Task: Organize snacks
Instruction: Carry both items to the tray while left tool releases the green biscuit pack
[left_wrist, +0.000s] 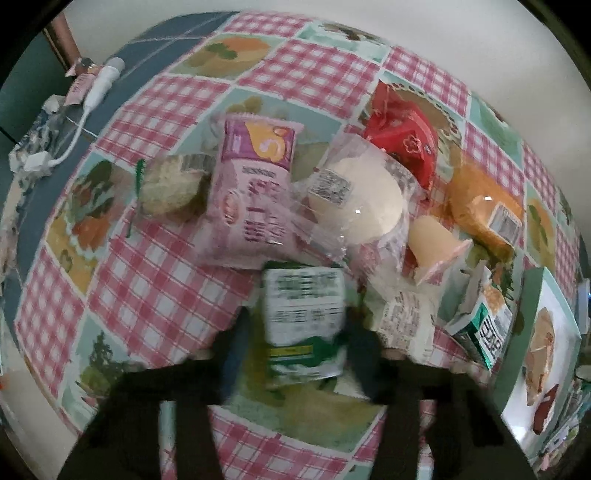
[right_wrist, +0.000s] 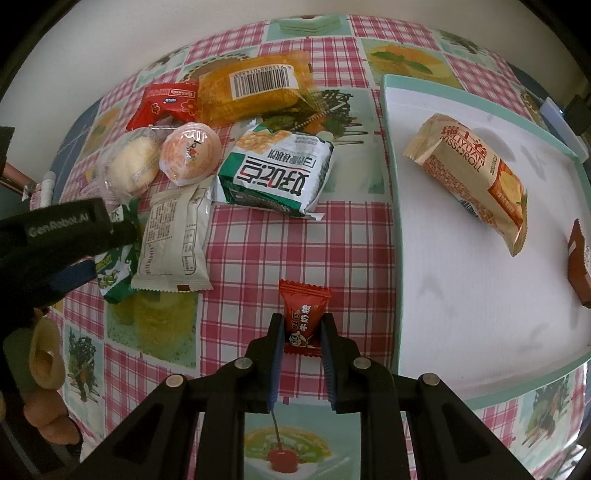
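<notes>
Near the teal-rimmed white tray's left edge, my right tongs pinch a small red candy wrapper, while my left tongs clamp a green-white biscuit packet.

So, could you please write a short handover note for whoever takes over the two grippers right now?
Right gripper: shut on the red candy, over the tablecloth just left of the tray.
Left gripper: shut on the green packet at the near edge of the pile.
Done: the Swiss roll and a brown packet lie in the tray.
Left: put both held snacks in the tray, then the rest of the pile: white packet, green-white biscuit pack, jelly cup, bun, red pack, orange cake, pink bag, rice cake.
</notes>
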